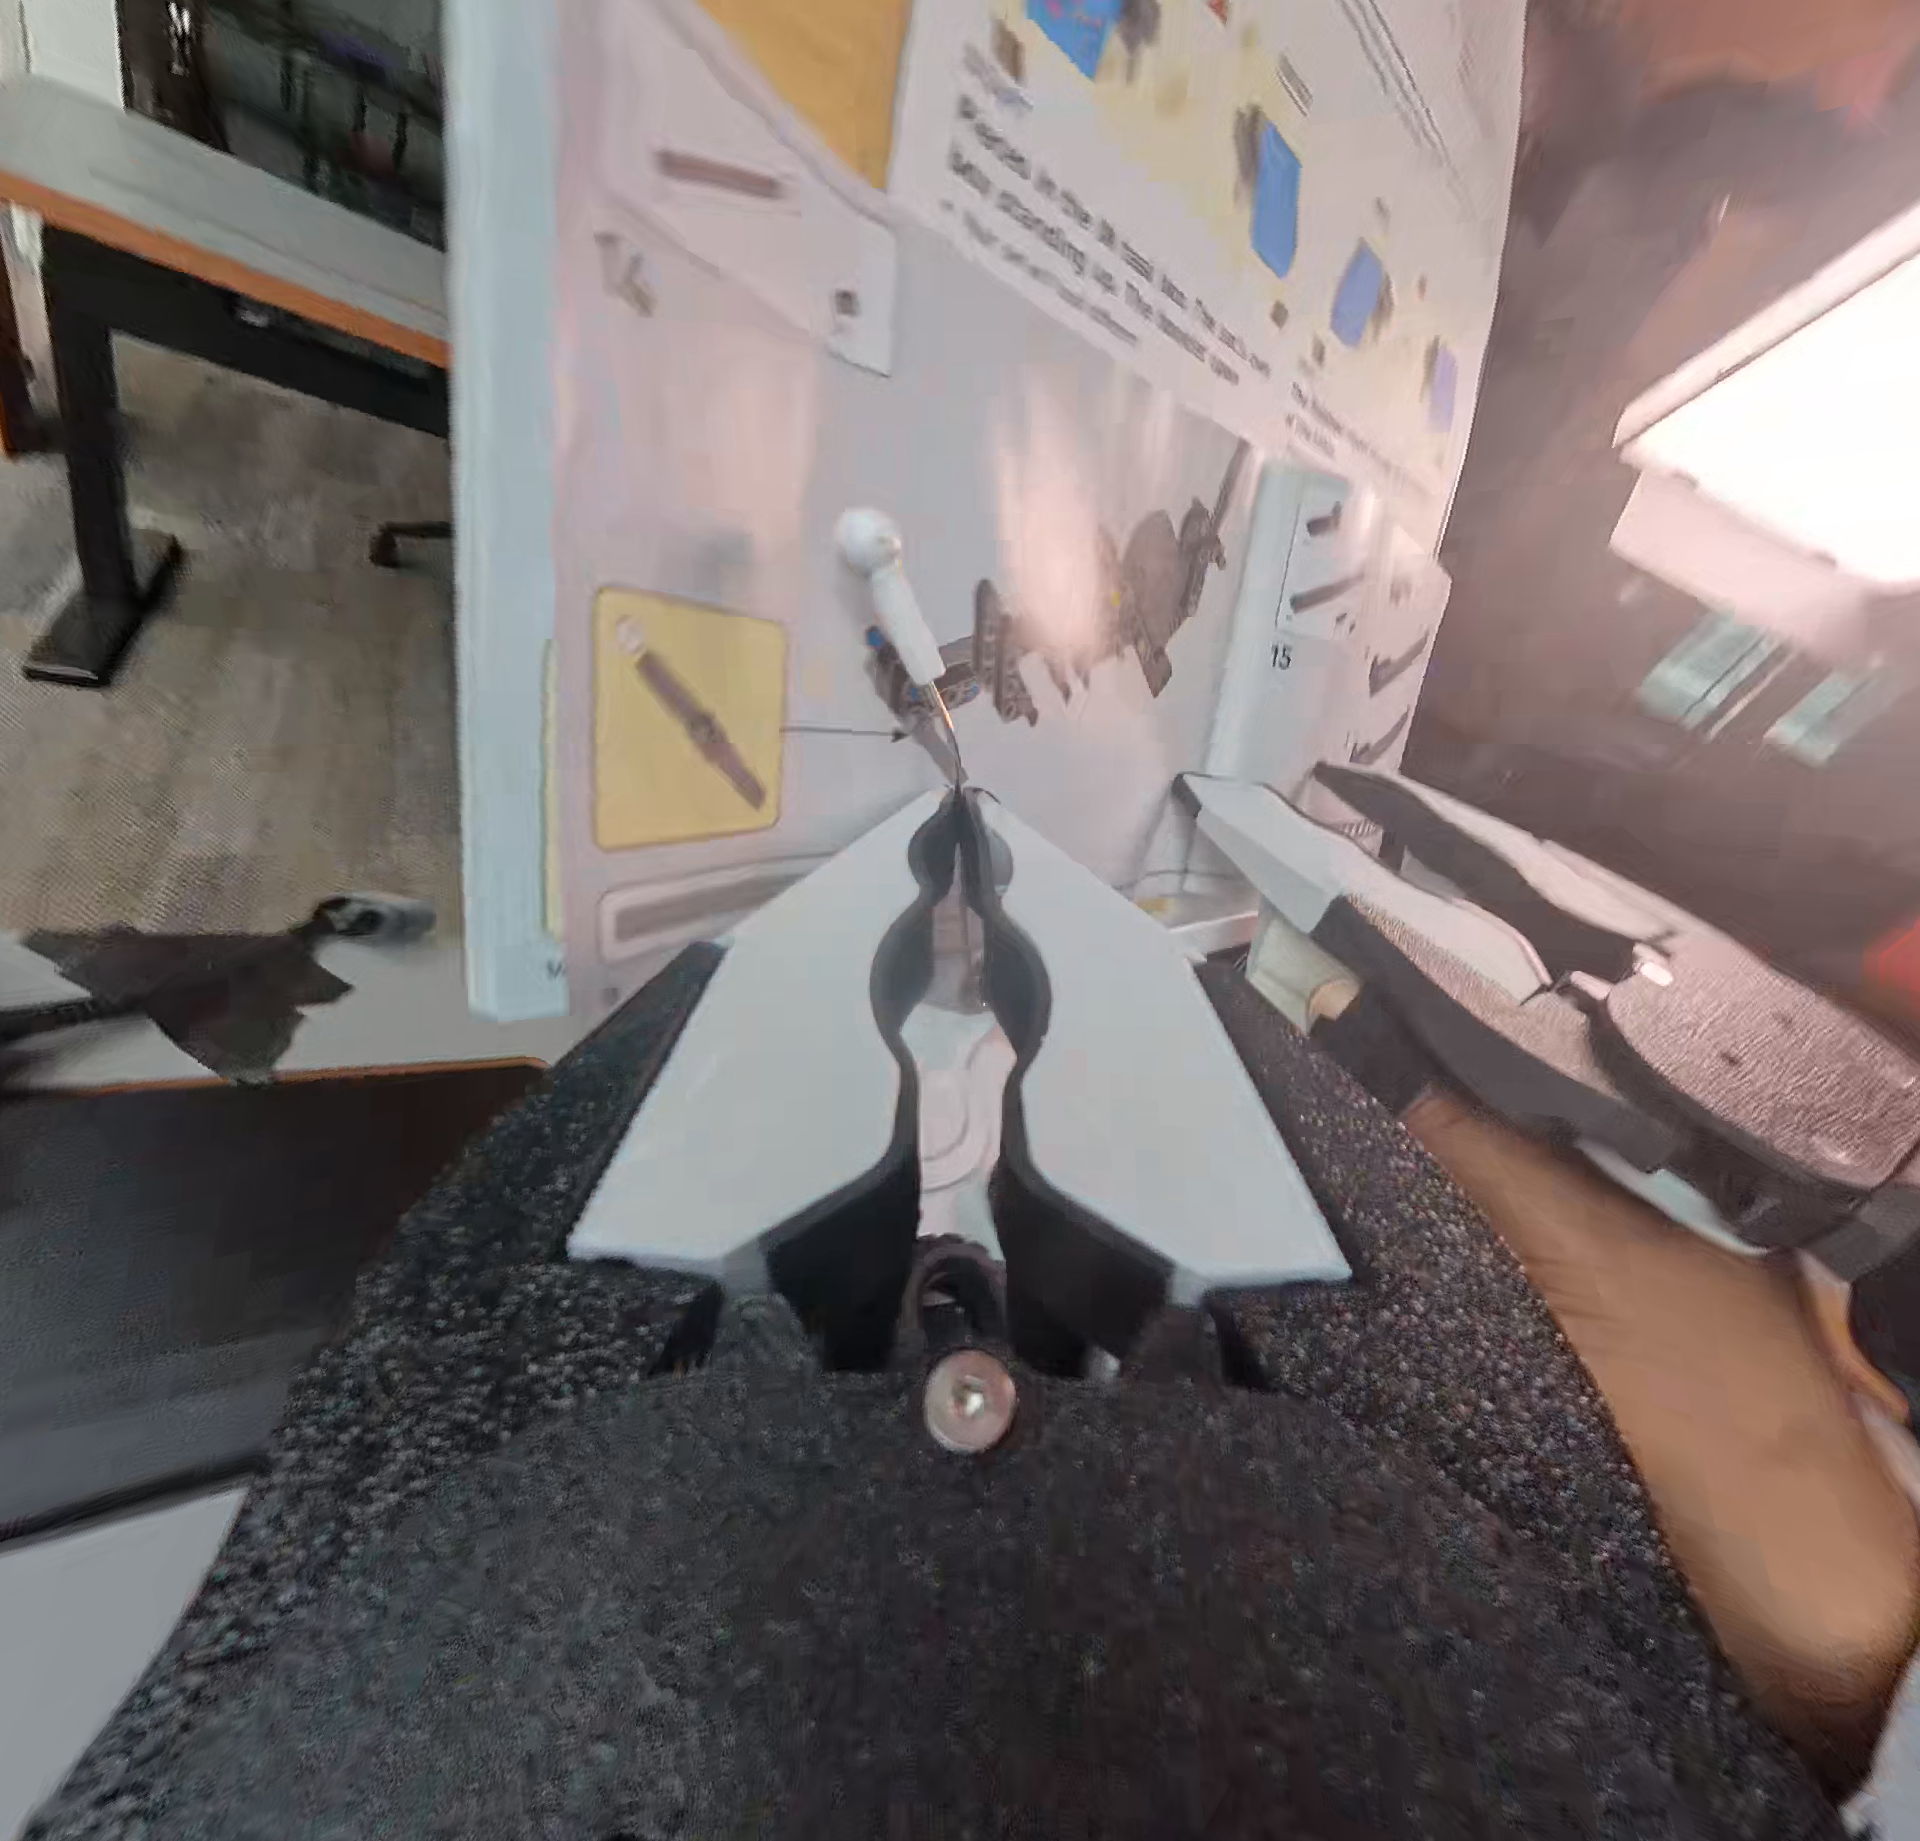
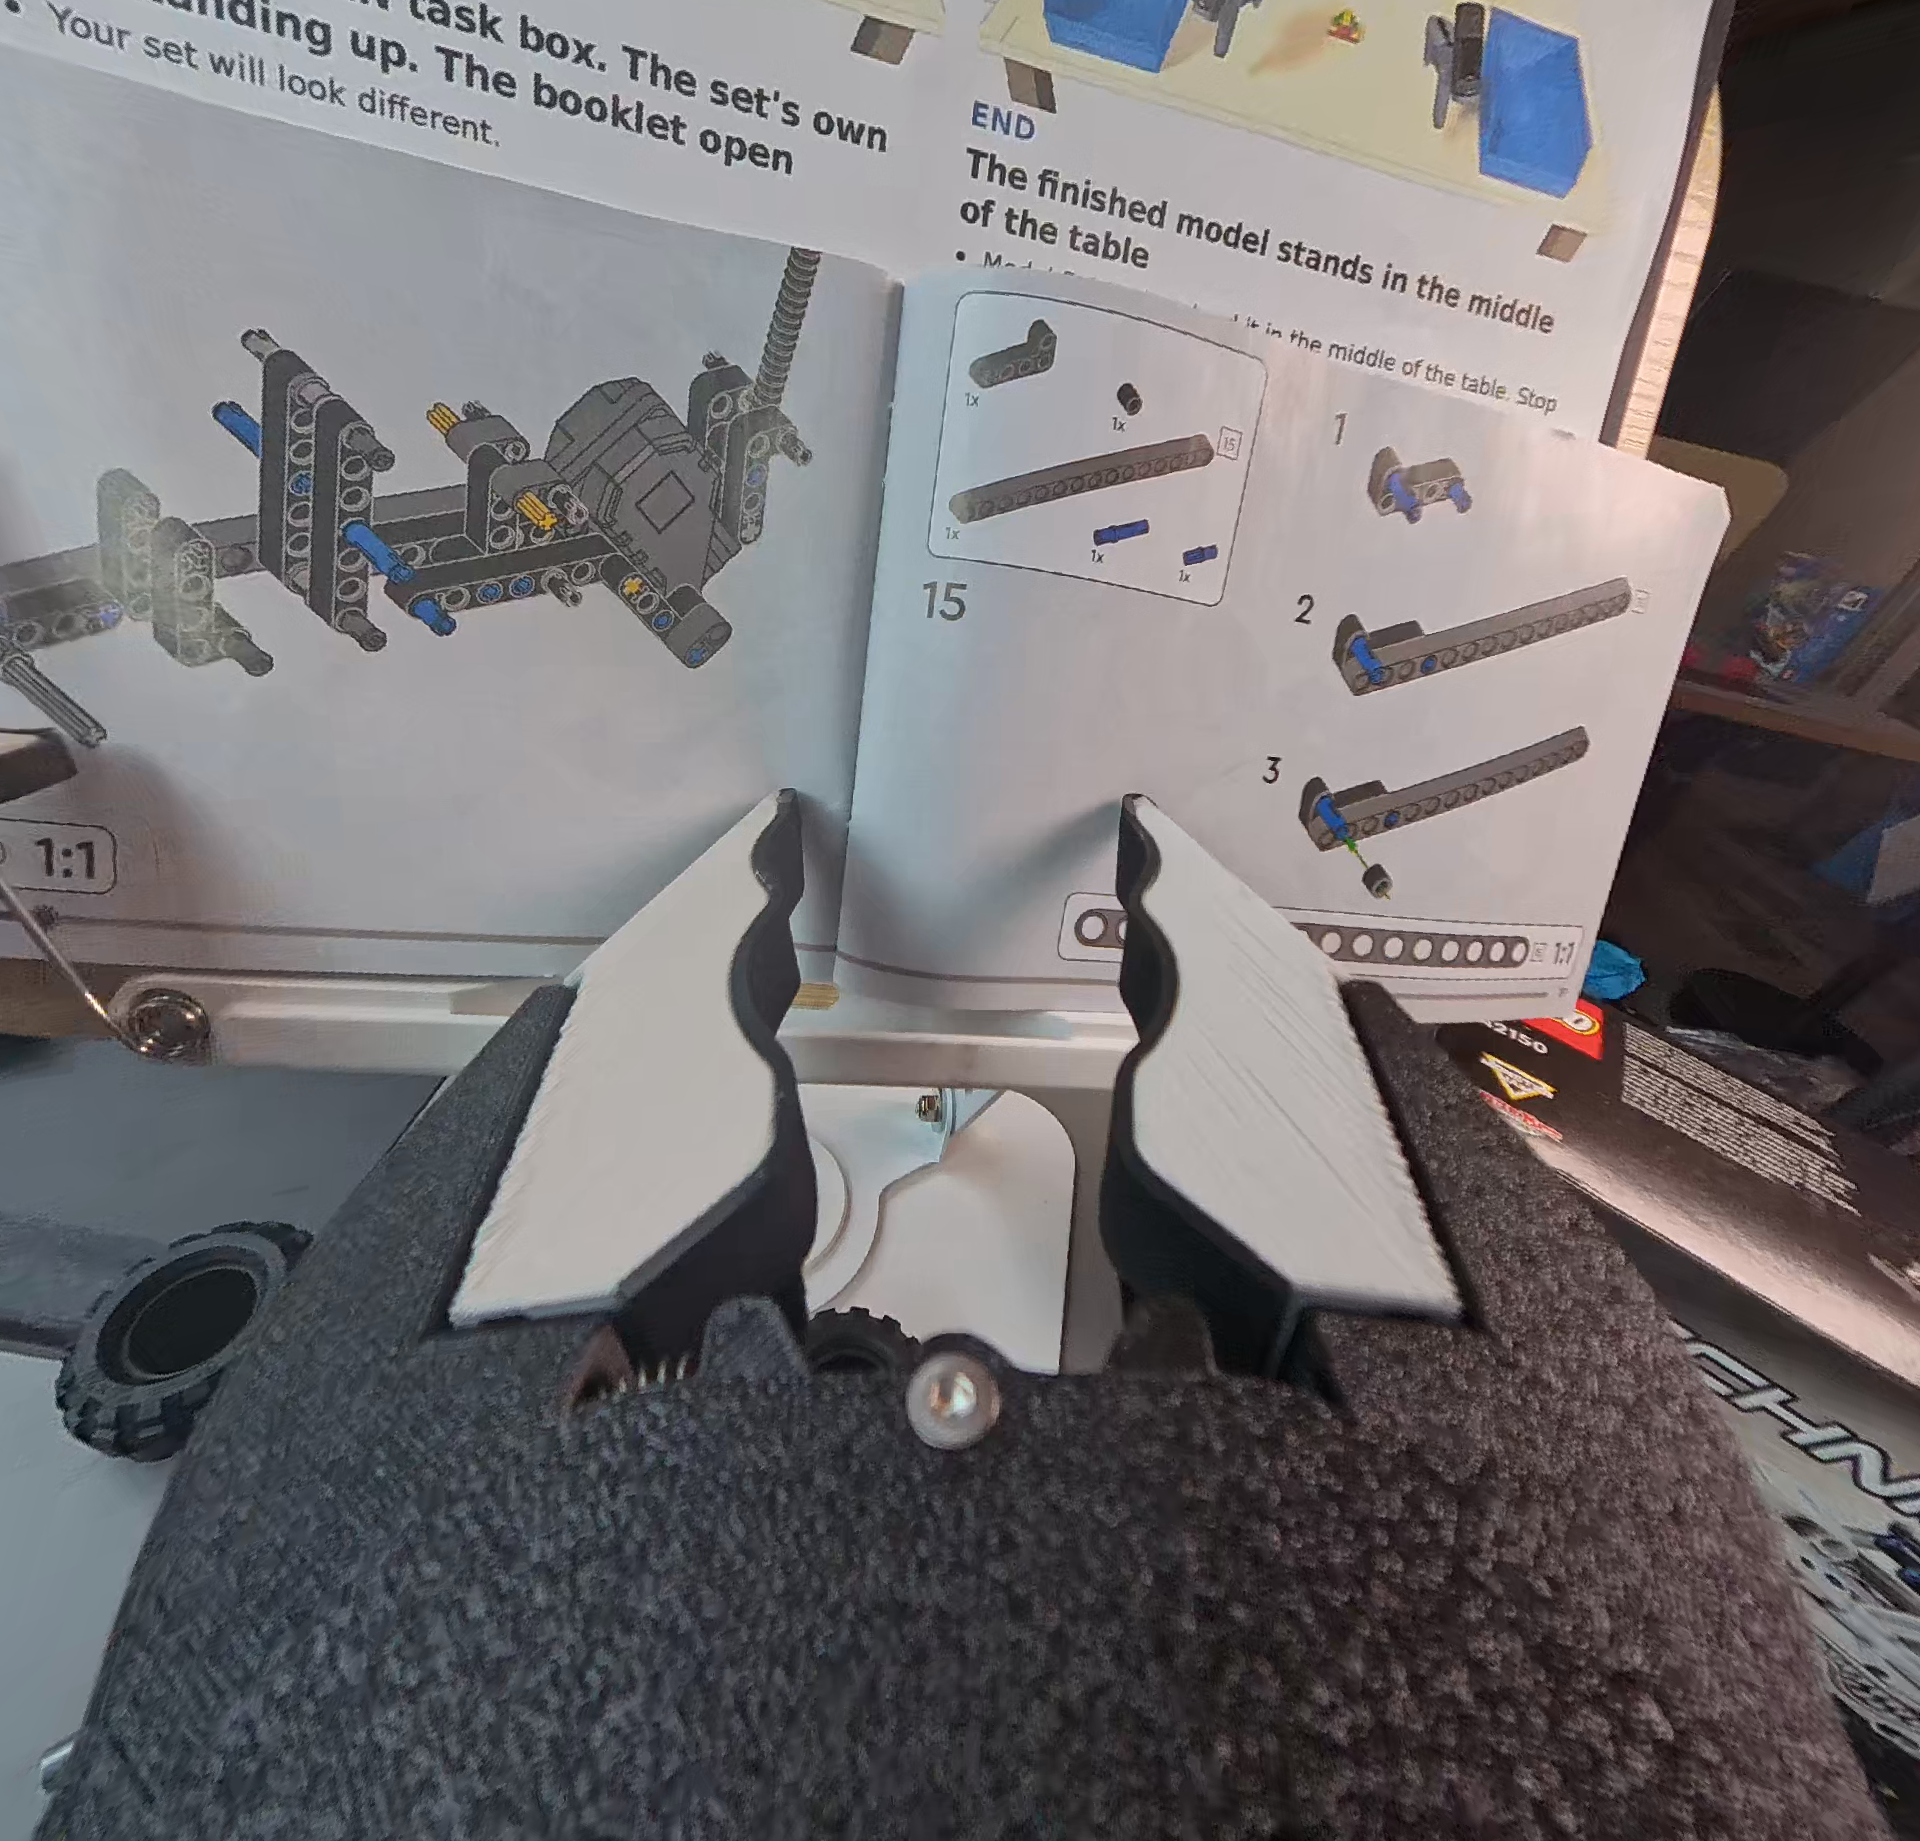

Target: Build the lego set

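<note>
The open instruction booklet [image 1: 717, 420] stands upright on a white book stand [image 2: 935, 1048], and its pages [image 2: 520, 773] fill the right wrist view. My left gripper [image 1: 961, 804] is shut on the thin metal wire of the stand's white-tipped page holder [image 1: 902, 607], right in front of the left page. My right gripper [image 2: 961, 815] is open and empty, with its fingers either side of the booklet's spine, just short of the stand's ledge. It also shows in the left wrist view [image 1: 1252, 778], at the right. The left wrist view is blurred.
A printed sheet [image 2: 1247, 212] stands behind the booklet. A black tyre [image 2: 156, 1344] lies at the left of the stand and a smaller one [image 2: 852, 1350] under my right gripper. The dark set box [image 2: 1714, 1168] lies at the right. A desk [image 1: 208, 212] stands beyond the table.
</note>
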Available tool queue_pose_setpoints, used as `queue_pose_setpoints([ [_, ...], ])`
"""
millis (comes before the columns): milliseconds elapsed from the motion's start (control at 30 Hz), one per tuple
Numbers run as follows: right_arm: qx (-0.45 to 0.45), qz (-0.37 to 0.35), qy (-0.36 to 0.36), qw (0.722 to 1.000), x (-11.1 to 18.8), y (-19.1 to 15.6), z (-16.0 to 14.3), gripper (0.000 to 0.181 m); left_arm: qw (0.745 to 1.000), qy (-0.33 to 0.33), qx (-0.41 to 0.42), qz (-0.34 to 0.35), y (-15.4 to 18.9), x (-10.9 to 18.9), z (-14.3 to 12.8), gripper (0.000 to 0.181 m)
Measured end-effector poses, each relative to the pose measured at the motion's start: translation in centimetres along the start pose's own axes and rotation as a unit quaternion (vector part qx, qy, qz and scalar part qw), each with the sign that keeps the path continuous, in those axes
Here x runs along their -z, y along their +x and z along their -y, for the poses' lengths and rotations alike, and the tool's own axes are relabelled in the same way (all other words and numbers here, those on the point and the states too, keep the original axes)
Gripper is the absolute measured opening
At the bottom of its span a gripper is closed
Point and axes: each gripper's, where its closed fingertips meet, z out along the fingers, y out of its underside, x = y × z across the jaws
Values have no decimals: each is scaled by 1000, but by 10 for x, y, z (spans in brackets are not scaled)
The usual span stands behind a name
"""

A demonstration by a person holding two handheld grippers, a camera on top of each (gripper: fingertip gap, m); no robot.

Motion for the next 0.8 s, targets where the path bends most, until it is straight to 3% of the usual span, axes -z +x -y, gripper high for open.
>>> queue_pose_setpoints([
  [133,0,11,2,1000,-1,1,0,61,974,-85,-208,13,18,-16,-6,2],
  [267,7,17,5,1000,0,-1,0,59,900,-167,-402,-3,34,-27,-28,4],
  [367,7,32,-1,999,0,-1,-1,66,860,-200,-469,-1,34,-34,-40,5],
  [467,0,66,-4,998,1,-1,-6,75,859,-219,-463,-15,37,-32,-45,13],
  [533,-7,76,6,997,6,6,-7,74,871,-215,-440,-34,47,-28,-43,20],
  [667,-91,60,53,993,27,47,-9,69,894,-147,-417,-78,83,-26,-25,9],
  [733,-112,51,44,991,31,62,-26,68,890,-159,-419,-82,94,-36,-29,12],
  [800,-60,45,31,997,31,68,-44,64,878,-170,-439,-85,105,-49,-36,11],
])
